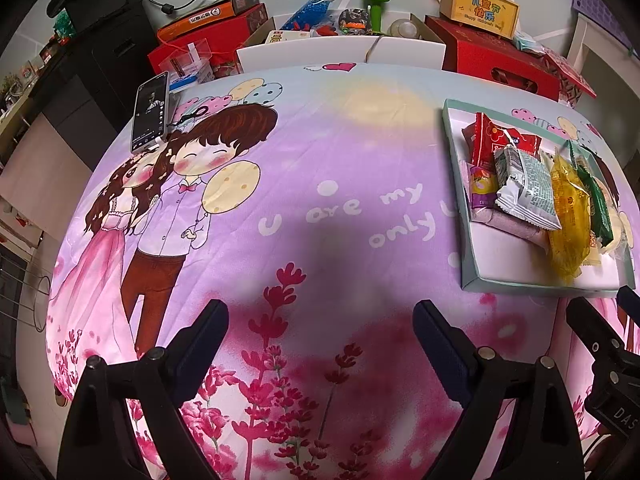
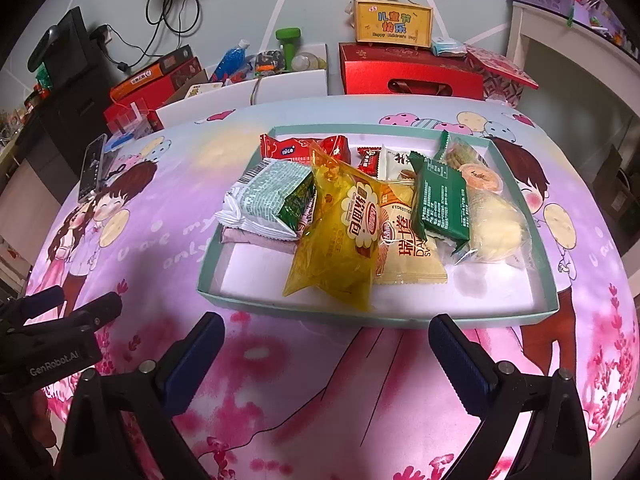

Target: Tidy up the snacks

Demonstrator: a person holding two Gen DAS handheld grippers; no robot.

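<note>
**Snack packets heaped in a shallow tray, both hand-held grippers empty**

A shallow pale-green tray (image 2: 547,280) with a white floor is seen on the worktop, filled with wrapped snacks. A yellow packet (image 2: 340,236) printed with a flower-shaped label is laid across the middle, its lower end near the front rim. To its left a white-and-green packet (image 2: 268,196) is stacked on a lilac one. A cream roll packet (image 2: 404,248) is tucked under the yellow packet's right edge, and a dark green packet (image 2: 440,200) is leaned over it. A clear-wrapped pale cake (image 2: 496,232) is placed at the right, and red packets (image 2: 296,148) are gathered at the back.

The worktop is covered by a lilac cartoon-couple cloth (image 1: 320,208), on which a smartphone (image 1: 150,110) is laid at the far left. Beyond the far edge, red gift boxes (image 2: 408,72) and a yellow carry box (image 2: 392,20) are set against a pale wall.

The left hand-held gripper (image 1: 320,336) is held with jaws spread wide over bare cloth, left of the tray. The right hand-held gripper (image 2: 326,350) is likewise spread, nothing between its fingers, just before the tray's front rim.
</note>
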